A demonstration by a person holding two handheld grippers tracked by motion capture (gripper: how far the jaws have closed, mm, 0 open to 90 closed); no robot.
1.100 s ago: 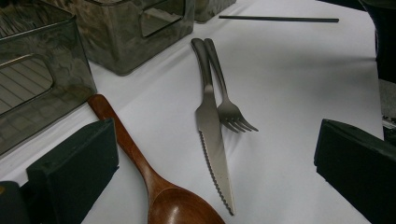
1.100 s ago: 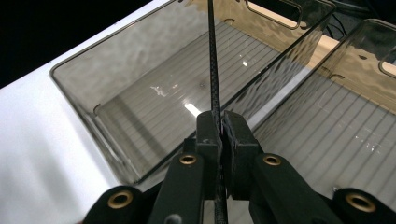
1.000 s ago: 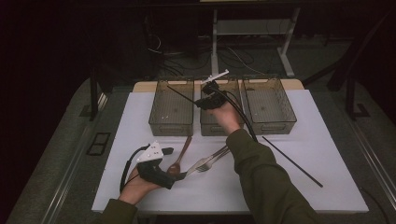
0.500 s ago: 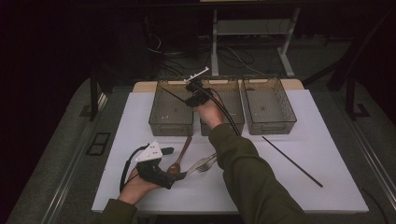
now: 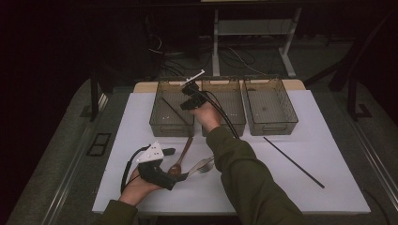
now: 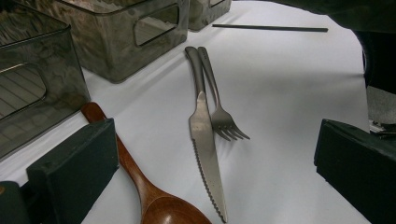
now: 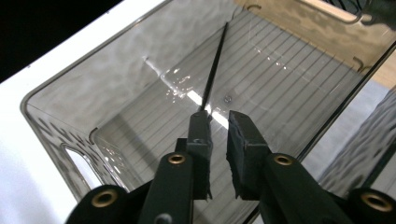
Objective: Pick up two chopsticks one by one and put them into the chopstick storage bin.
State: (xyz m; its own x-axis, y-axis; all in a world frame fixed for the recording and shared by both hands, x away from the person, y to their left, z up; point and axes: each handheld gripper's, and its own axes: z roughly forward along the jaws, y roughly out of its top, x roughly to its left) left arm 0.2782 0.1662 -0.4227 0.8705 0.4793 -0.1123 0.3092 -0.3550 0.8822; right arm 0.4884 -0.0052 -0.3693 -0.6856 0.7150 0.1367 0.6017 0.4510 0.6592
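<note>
1. One black chopstick [image 7: 215, 65] lies slanted inside the left bin [image 5: 159, 123]; the right gripper [image 7: 218, 122] above it has just parted its jaws, releasing it.
2. The left gripper [image 5: 165, 174] rests near, jaws spread wide, around a wooden spoon [image 6: 140, 182].

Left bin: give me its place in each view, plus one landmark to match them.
High view: left bin, leftmost of three at the table's far edge, black chopstick inside.
Left gripper view: left edge, above the wooden spoon.
Right gripper view: across most of the picture, chopstick on its floor.
Shared landmark: the handle slot in its end wall.
</note>
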